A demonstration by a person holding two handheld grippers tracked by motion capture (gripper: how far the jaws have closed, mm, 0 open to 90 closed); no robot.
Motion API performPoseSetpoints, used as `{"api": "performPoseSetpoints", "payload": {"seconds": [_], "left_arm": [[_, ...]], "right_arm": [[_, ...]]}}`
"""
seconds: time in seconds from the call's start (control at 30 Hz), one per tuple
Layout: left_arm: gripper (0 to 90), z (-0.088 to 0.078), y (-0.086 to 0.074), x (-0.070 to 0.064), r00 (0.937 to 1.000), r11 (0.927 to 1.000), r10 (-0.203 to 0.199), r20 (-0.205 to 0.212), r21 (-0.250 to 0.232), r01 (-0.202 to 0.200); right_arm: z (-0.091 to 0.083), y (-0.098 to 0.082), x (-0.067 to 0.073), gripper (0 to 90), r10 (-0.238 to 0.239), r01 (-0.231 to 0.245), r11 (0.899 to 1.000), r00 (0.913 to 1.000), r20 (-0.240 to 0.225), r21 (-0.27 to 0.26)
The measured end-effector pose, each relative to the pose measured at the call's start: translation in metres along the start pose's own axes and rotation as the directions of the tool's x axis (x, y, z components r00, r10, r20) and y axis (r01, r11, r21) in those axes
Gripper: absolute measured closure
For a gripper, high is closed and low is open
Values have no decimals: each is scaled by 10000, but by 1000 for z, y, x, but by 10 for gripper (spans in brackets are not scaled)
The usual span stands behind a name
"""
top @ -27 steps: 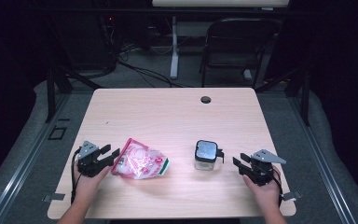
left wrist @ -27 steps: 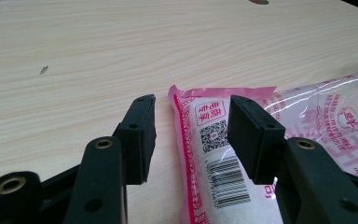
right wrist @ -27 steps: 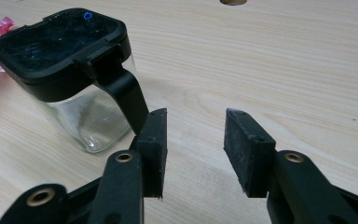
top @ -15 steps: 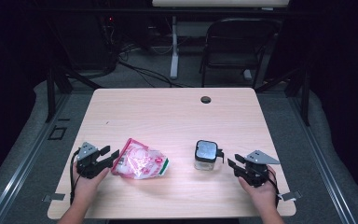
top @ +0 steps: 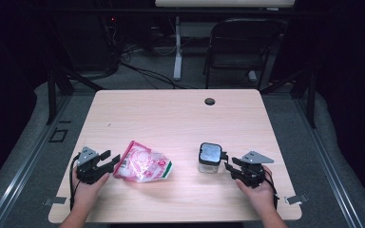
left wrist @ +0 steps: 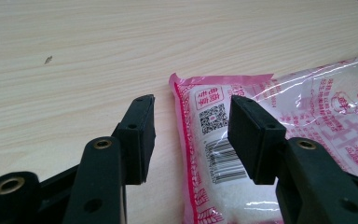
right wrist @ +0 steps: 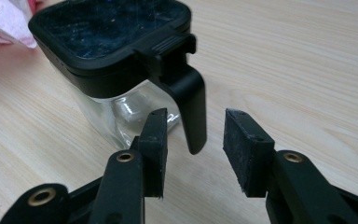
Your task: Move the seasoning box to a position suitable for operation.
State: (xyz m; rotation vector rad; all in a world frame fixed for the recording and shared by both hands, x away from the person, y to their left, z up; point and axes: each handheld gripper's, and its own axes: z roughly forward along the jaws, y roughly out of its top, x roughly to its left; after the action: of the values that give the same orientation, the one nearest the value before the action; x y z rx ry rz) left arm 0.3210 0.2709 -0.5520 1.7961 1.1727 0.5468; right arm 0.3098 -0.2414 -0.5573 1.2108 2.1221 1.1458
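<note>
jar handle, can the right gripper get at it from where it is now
Probably yes. The right gripper stands open, jaws either side of the black handle of the glass jar, with nothing in between.

A pink-printed clear bag (top: 144,164) of white grains lay flat at the table's near left. A glass jar (top: 209,157) with a black lid and handle stood upright to its right.

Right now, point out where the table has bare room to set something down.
The whole far half of the table is bare, up to the cable hole. A smaller free patch lies between the pink bag and the glass jar. The near edge is crowded: left gripper at the bag, right gripper at the jar's handle.
</note>
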Motion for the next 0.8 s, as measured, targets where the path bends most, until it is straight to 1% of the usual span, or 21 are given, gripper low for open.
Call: {"api": "performPoseSetpoints", "payload": {"seconds": [0.07, 0.1, 0.13, 0.17, 0.23, 0.33, 0.4, 0.43, 0.47, 0.53, 0.57, 0.63, 0.67, 0.7, 0.77, 0.8], "left_arm": [[514, 0, -1, 0, 10000, 10000, -15, -18, -94, 15], [514, -3, -2, 0, 10000, 10000, -29, -84, -87, 28], [513, -3, -2, 0, 10000, 10000, -29, -84, -87, 28], [513, -6, -3, 2, 9999, 10000, -26, -131, -67, 25], [512, -7, -4, 3, 9998, 9999, -78, -189, -74, 76], [511, -9, -6, 4, 9997, 9999, -102, -231, -104, 100], [510, -10, -6, 4, 9996, 9999, -150, -258, -53, 149], [510, -10, -7, 5, 9995, 9998, -137, -282, -118, 134], [510, -11, -7, 5, 9995, 9999, -134, -279, -94, 132], [510, -12, -8, 5, 9994, 9999, -118, -313, -39, 117], [511, -13, -8, 5, 9994, 9999, -129, -326, -34, 128], [511, -13, -8, 6, 9993, 9999, -156, -331, -70, 154], [510, -13, -8, 6, 9993, 9999, -156, -331, -70, 154], [510, -14, -8, 6, 9993, 9998, -174, -343, -13, 173], [510, -14, -8, 6, 9993, 9999, -168, -342, 25, 169], [510, -14, -8, 6, 9993, 9999, -171, -332, -33, 170]], "right_arm": [[3, 1, 2, 611, -67, 67, 10000, 10000, -18, 16], [7, 2, 3, 620, -371, 369, 9991, 9993, 108, 199], [7, 2, 3, 620, -371, 369, 9991, 9993, 108, 199], [11, 4, 4, 633, -378, 373, 9991, 9990, 247, 188], [13, 6, 5, 645, -383, 375, 9991, 9984, 416, 214], [16, 6, 4, 656, -370, 360, 9991, 9984, 434, 243], [20, 7, 5, 662, -423, 408, 9986, 9981, 446, 345], [20, 7, 5, 662, -423, 408, 9986, 9981, 446, 345], [23, 7, 6, 665, -544, 522, 9977, 9971, 527, 428], [24, 8, 7, 673, -571, 545, 9975, 9966, 591, 454], [26, 9, 7, 680, -646, 605, 9968, 9948, 782, 528], [28, 9, 8, 692, -596, 558, 9974, 9942, 894, 451], [28, 9, 8, 692, -596, 558, 9974, 9942, 894, 451], [29, 9, 8, 716, -498, 461, 9979, 9951, 857, 449], [29, 9, 9, 745, -564, 518, 9971, 9948, 848, 558], [29, 9, 9, 750, -528, 488, 9975, 9955, 787, 519]]}}
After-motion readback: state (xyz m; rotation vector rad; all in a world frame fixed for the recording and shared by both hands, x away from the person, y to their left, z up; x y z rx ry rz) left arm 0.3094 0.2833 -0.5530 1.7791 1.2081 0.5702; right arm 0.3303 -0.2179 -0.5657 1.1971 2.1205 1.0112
